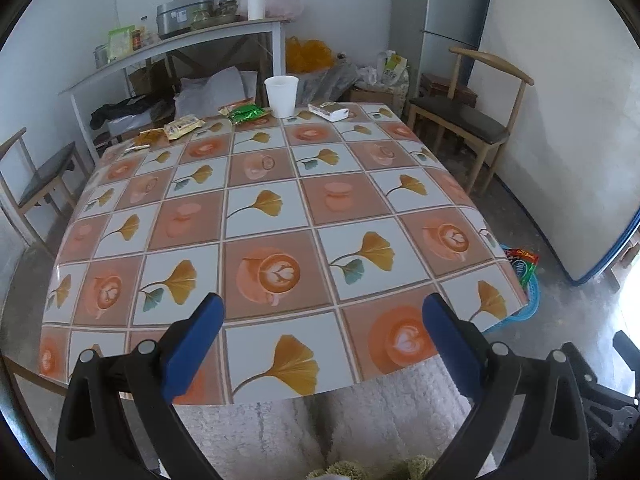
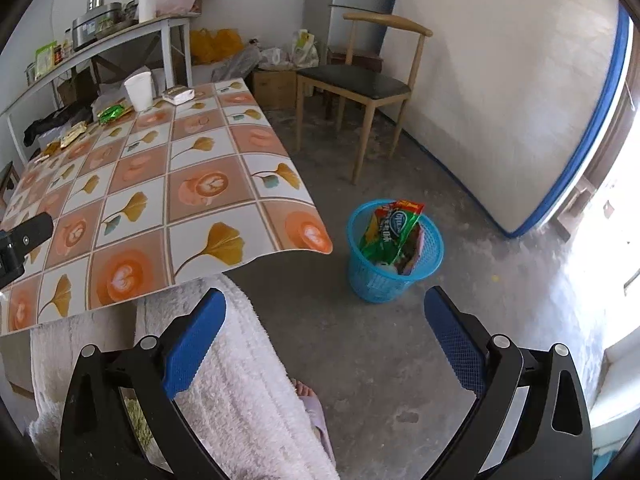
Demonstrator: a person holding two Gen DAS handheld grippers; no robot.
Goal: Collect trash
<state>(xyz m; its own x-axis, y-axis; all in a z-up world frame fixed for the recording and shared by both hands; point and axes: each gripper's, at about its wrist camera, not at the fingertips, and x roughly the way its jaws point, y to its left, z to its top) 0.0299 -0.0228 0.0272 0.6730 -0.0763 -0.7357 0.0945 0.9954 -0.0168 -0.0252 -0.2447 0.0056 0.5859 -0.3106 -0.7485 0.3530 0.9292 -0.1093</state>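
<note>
Trash lies along the far edge of the patterned table (image 1: 280, 184): a white paper cup (image 1: 281, 96), a green wrapper (image 1: 248, 113), a white packet (image 1: 329, 110), a yellow snack bag (image 1: 184, 126) and a small orange wrapper (image 1: 151, 136). My left gripper (image 1: 322, 316) hangs open over the near table edge, holding nothing. On the floor right of the table stands a blue mesh bin (image 2: 394, 256) with colourful wrappers inside. My right gripper (image 2: 324, 312) is open and empty, above the floor near the bin. The cup (image 2: 139, 90) and green wrapper (image 2: 114, 113) also show in the right wrist view.
A wooden chair (image 2: 360, 80) stands beyond the bin, another chair (image 1: 38, 180) at the table's left. A cluttered white shelf (image 1: 176, 46) lines the back wall. A person's fluffy white clothing (image 2: 240, 380) and a slippered foot (image 2: 314, 404) are below the grippers. A white board (image 2: 500, 100) leans at right.
</note>
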